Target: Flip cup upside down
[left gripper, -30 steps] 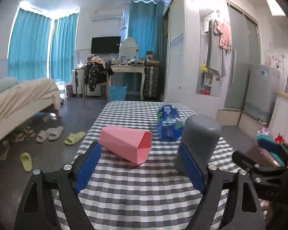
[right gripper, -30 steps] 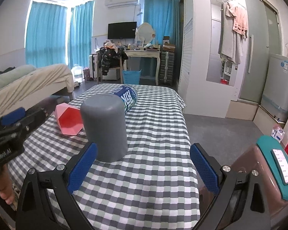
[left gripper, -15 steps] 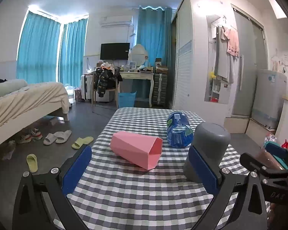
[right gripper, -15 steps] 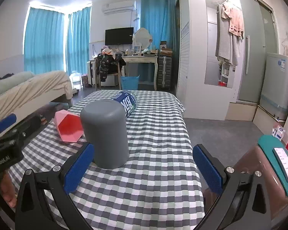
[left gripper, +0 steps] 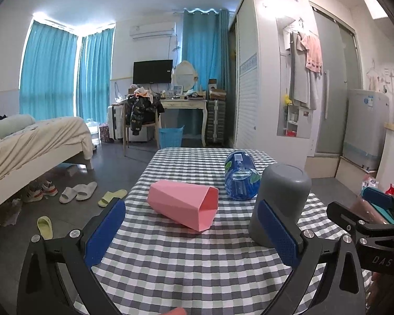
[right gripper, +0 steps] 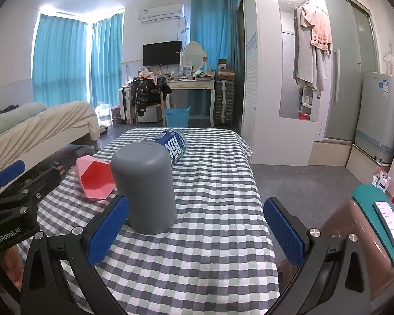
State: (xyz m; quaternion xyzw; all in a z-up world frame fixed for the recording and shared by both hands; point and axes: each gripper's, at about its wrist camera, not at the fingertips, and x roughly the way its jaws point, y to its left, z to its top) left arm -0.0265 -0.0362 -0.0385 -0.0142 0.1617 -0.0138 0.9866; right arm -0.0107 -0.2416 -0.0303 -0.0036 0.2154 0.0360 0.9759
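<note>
The grey cup (right gripper: 144, 187) stands mouth-down on the checked worktop (right gripper: 212, 236), its closed rounded base on top, so by the look of it this one is already flipped. Just beside the grey cup, on its left in the right wrist view, the pink cup (left gripper: 183, 204) lies on its side with its open mouth showing, and that is probably the one left to turn. It looks like thin, stiff, light plastic, with flat facets and a taper toward the base; I judge it will not deform much but could skid or roll on the cloth if nudged. A pinch across two opposite facets near the middle of the body seems the safest hold, leaving room to rotate it rim-down. Behind the grey cup, touching or nearly so, a blue bottle (left gripper: 240, 176) lies on its side. Both left tongs (left gripper: 193, 233) and right tongs (right gripper: 194, 231) are spread wide and empty, with the grey cup near the left pad of the right tongs.
</note>
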